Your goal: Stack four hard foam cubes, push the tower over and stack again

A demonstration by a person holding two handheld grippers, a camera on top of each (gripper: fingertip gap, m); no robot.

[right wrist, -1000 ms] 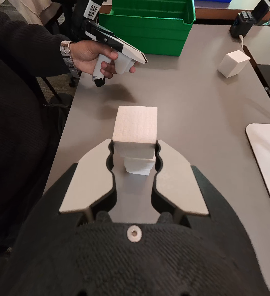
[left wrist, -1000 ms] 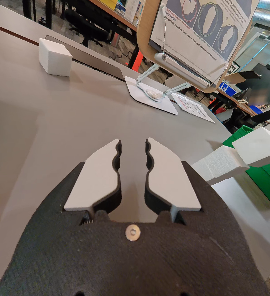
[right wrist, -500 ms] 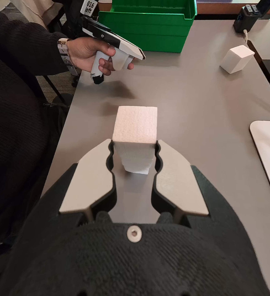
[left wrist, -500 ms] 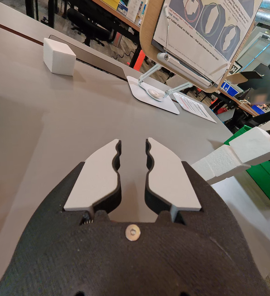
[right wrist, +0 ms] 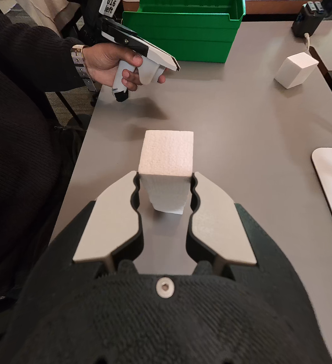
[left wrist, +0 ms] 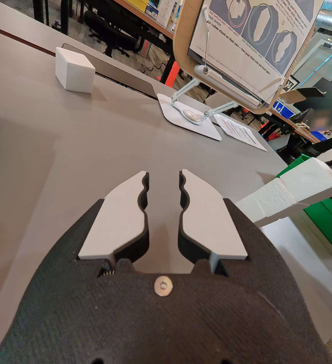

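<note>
My right gripper [right wrist: 164,175] is shut on a white foam cube [right wrist: 165,153]. It holds the cube on top of a second foam cube [right wrist: 168,199] that stands on the grey table [right wrist: 240,137] near its front edge. In the left wrist view the held cube [left wrist: 311,181] meets the lower cube [left wrist: 267,201] at the right edge. My left gripper [left wrist: 163,173] is open and empty above the table, also seen in a hand in the right wrist view [right wrist: 173,66]. A third foam cube [left wrist: 73,72] sits alone at the far side [right wrist: 296,70].
A green bin [right wrist: 183,29] stands at the table's end beyond the left gripper. A white stand base [left wrist: 188,118] carries a tilted board with a printed sheet [left wrist: 249,35]. A laminated sheet [left wrist: 240,132] lies beside it. A black charger [right wrist: 307,21] is at the far corner. The tips of one gripper are about 25 cm away from the tips of the other.
My right gripper has brought the held cube down and into line over the lower cube, which is now mostly hidden under it. The left gripper has barely moved and stays open.
</note>
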